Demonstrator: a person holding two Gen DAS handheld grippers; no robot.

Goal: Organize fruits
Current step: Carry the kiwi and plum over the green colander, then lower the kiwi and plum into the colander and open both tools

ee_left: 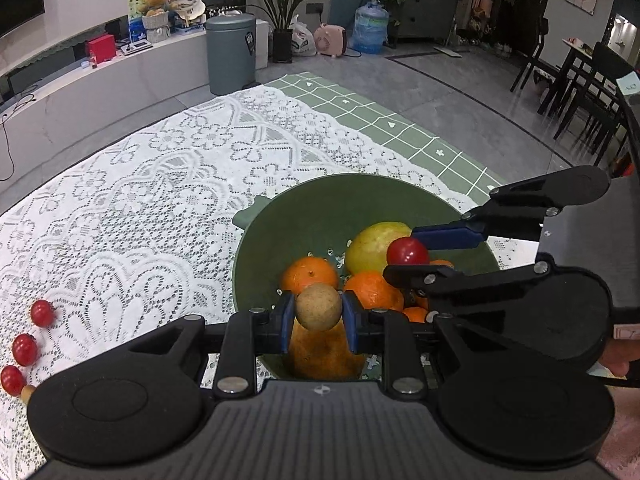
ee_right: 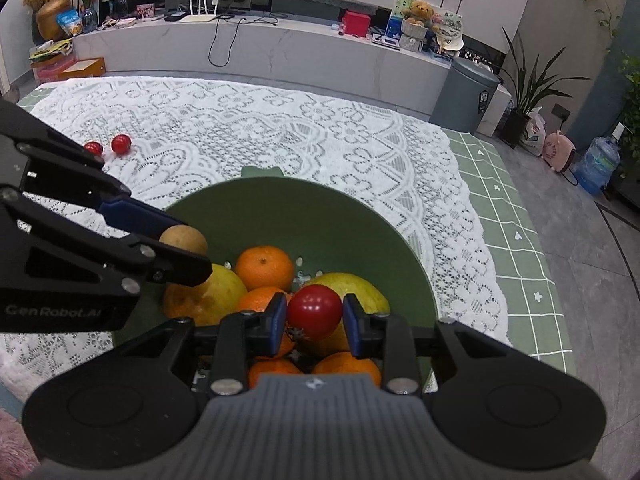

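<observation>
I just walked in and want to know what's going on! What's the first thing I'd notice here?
The green bowl full of oranges on the lace tablecloth stands out first. Right over it, the right hand-held gripper pinches a shiny red tomato, and the left hand-held gripper pinches a small brown fruit. More red tomatoes lie loose on the cloth to the left.

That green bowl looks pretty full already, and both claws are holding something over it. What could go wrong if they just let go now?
1. The small brown fruit in the left gripper and the cherry tomato in the right gripper hang over piled oranges; dropped, they might bounce or roll.
2. The grippers are close together above the green bowl, so they might bump.
3. The tomato could get squashed.
</observation>
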